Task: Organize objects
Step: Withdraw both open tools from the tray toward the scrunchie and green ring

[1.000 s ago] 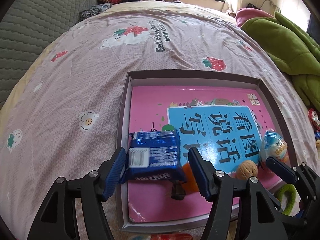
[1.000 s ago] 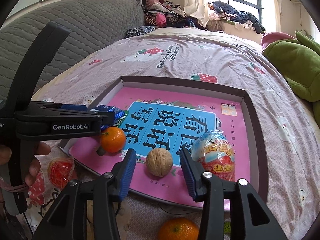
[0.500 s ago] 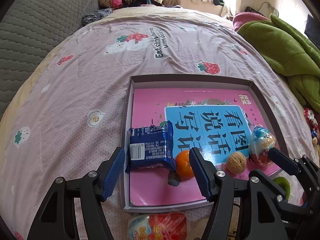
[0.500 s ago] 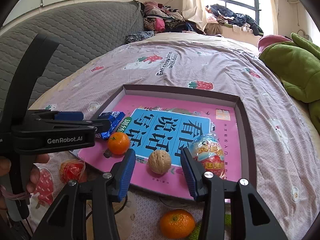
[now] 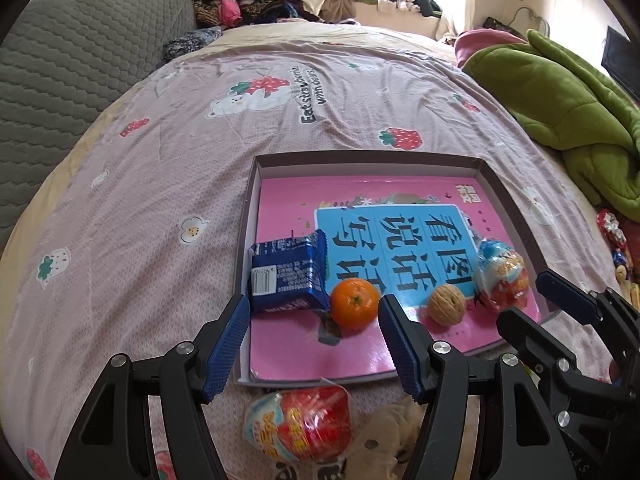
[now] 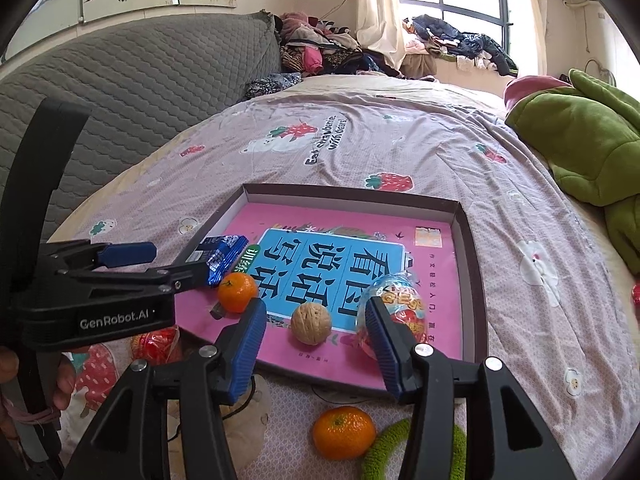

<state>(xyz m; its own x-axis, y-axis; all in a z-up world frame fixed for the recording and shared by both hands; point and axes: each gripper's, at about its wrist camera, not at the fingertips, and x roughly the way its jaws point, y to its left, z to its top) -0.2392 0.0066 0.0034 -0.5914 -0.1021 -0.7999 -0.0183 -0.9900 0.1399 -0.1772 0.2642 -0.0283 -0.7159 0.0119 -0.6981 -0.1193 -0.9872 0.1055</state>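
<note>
A shallow box tray (image 5: 248, 216) lined with a pink book lies on the bed. In it rest a blue snack packet (image 5: 286, 276), a tangerine (image 5: 355, 303), a walnut (image 5: 446, 304) and a foil-wrapped toy egg (image 5: 500, 276). My left gripper (image 5: 313, 301) hangs open above the tray's near edge, and the packet and tangerine lie free beyond its tips. My right gripper (image 6: 315, 305) is opening, with nothing pressed between its pads. The walnut (image 6: 311, 324) lies loose in the tray (image 6: 474, 280) below the gap between the fingers.
Outside the tray's near edge lie a red wrapped egg (image 5: 300, 424), a second tangerine (image 6: 344, 432), a green ring (image 6: 412, 452) and a beige plush (image 5: 388, 440). A green blanket (image 5: 560, 100) is heaped at the right. A grey headboard (image 6: 140, 80) runs along the left.
Both grippers have drawn back and up from the tray. The blue packet, earlier between the left fingers, now lies ahead of them. The right jaws have widened.
</note>
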